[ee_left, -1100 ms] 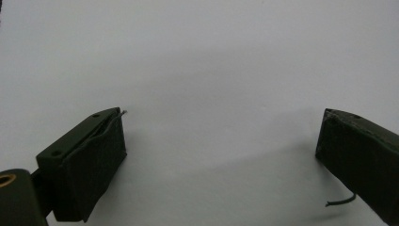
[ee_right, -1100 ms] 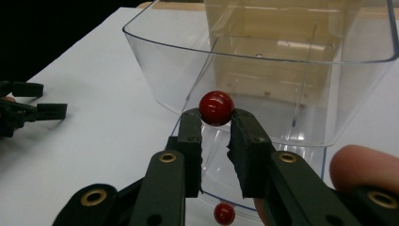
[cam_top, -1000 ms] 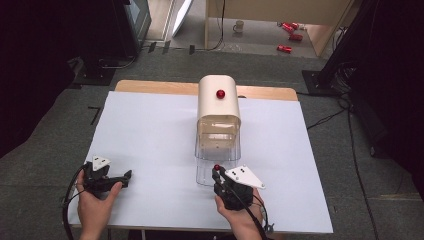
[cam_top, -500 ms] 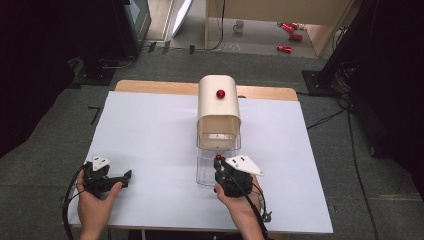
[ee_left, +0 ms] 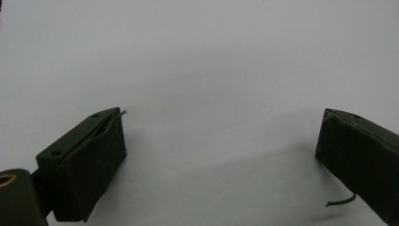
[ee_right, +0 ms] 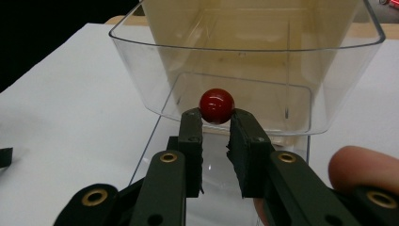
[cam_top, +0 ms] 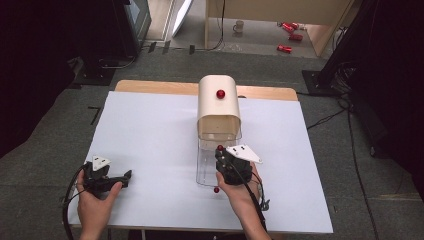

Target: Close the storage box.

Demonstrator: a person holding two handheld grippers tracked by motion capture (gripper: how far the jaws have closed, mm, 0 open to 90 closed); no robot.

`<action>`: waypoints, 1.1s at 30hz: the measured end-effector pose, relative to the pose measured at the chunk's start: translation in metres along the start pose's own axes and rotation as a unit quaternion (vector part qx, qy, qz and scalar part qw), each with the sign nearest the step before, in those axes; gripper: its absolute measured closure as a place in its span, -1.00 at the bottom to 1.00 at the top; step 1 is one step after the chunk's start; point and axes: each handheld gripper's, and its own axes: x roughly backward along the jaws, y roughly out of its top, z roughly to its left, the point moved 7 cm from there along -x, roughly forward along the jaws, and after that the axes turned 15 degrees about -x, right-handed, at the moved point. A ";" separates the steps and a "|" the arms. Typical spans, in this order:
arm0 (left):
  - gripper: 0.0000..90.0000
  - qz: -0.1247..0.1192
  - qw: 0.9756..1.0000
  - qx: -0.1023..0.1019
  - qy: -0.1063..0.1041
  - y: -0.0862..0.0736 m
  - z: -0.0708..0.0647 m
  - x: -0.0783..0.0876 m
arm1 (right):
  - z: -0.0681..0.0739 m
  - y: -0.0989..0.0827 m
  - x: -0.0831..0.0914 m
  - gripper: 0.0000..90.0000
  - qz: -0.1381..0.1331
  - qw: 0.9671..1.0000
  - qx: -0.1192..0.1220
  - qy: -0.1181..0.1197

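Observation:
A cream box [cam_top: 218, 107] with a red knob [cam_top: 220, 93] on top stands mid-table. A clear plastic drawer [cam_top: 207, 170] sticks out of its near side. In the right gripper view the clear drawer [ee_right: 244, 61] is just ahead, and my right gripper [ee_right: 217, 117] is shut on a small red ball knob [ee_right: 217, 106] at its near wall. From above, the right gripper [cam_top: 220, 153] holds that knob [cam_top: 219, 148]. A second red ball [cam_top: 216, 189] sits at the clear part's near edge. My left gripper [cam_top: 126, 177] rests open at the table's near left; its jaws [ee_left: 219, 150] hold nothing.
The white table top [cam_top: 150, 135] has bare room left and right of the box. A wooden strip [cam_top: 160, 87] runs along its far edge. Black stands and cables [cam_top: 345, 80] are on the floor around the table. A thumb [ee_right: 364, 169] shows beside the right jaw.
My right gripper has moved away from me toward the cream box with the red knob in it, and the clear drawer sticks out less. The left hand has stayed still.

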 end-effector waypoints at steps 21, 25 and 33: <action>-0.96 -0.001 1.000 0.001 0.000 0.000 0.000 0.000 | -0.004 0.017 -0.029 0.72 0.003 1.000 -0.005 -0.010; -0.96 -0.001 1.000 0.001 0.000 0.000 0.000 0.000 | -0.005 0.018 -0.033 0.74 0.004 1.000 -0.006 -0.012; -0.96 -0.001 1.000 0.001 0.000 0.000 0.000 0.000 | -0.006 0.021 -0.037 0.74 0.006 1.000 -0.011 -0.010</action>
